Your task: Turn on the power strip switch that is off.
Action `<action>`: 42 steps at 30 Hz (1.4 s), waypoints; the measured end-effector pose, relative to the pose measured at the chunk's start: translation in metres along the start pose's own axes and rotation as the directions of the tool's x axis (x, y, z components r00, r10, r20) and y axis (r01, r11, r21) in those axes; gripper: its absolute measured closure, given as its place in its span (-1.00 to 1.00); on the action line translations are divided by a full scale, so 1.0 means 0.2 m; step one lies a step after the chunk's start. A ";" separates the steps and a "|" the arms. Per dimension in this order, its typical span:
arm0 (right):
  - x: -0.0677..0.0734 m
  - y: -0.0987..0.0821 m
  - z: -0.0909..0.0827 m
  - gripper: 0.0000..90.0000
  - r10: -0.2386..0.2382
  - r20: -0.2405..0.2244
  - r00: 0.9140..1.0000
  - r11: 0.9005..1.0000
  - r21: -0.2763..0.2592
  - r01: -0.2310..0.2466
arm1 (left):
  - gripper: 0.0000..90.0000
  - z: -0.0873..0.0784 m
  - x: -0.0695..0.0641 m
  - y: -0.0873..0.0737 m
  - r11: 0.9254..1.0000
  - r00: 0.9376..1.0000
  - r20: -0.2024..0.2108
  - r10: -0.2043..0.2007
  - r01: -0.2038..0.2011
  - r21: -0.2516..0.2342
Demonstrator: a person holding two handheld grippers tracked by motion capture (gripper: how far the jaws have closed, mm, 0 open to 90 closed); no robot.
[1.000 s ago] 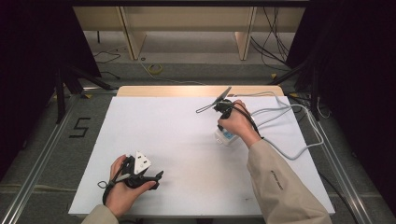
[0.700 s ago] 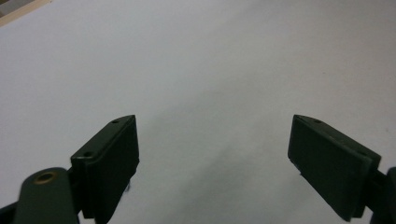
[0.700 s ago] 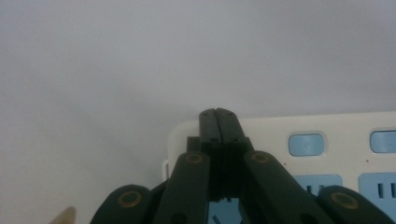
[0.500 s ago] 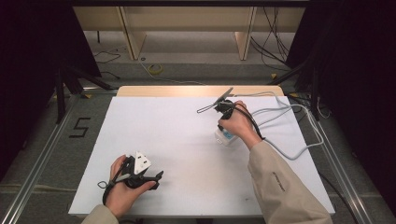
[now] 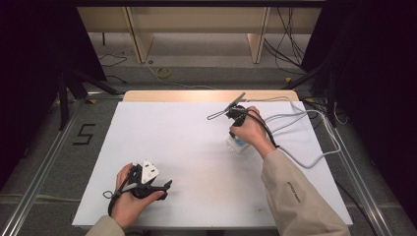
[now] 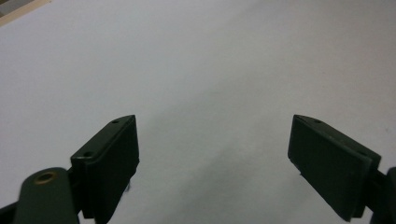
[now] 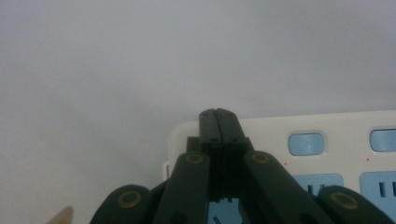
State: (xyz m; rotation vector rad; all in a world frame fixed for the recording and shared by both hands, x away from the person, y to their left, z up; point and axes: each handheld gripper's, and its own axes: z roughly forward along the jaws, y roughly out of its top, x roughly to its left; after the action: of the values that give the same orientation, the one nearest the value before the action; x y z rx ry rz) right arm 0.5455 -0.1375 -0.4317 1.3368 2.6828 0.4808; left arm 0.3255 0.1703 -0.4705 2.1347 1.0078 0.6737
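At the near edge of the worktop [image 5: 196,157], toward its left corner, the left gripper [image 5: 147,184] lay in the person's left hand [image 5: 129,201], a grey three-cornered plate on its top. In the left gripper view its two flat, matte black jaws stood spread wide apart, with nothing between them but the smooth white sheet that covered the table. A thin black cable looped from the hand at the near edge.

Farther in, right of the middle, the right hand [image 5: 251,132] came out of a beige sleeve [image 5: 295,196] and held the right gripper [image 7: 218,114] pointing down at a power strip [image 5: 236,143]. The strip was a white, glossy plastic block with rounded corners, pale blue sockets and pale blue rounded-square buttons. In the right gripper view the black jaws were pressed together, pad against pad, their tips over the strip's end by its corner; whether they touched the plastic I cannot tell.

A grey cord [image 5: 314,142] ran from the strip in wide loose curves toward the right edge and back to the far right corner. Along the far edge a strip of bare light wood showed past the white sheet.
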 end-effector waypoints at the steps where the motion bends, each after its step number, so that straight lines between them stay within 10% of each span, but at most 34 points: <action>1: 0.00 0.00 0.00 1.00 0.000 0.000 1.000 1.000 0.000 0.000 | -0.64 0.00 0.00 0.00 1.000 1.000 0.000 -0.001 0.001 0.000; 42: -0.02 -0.03 -0.07 1.00 0.000 -0.001 1.000 0.999 -0.043 0.000 | -0.64 0.00 0.00 0.00 1.000 1.000 -0.006 -0.002 0.002 -0.006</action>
State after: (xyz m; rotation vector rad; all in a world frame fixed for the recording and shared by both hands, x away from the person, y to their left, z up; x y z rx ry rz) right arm 0.5396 -0.1466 -0.4200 1.3259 2.6579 0.5359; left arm 0.3257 0.1700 -0.4702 2.1274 1.0101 0.6816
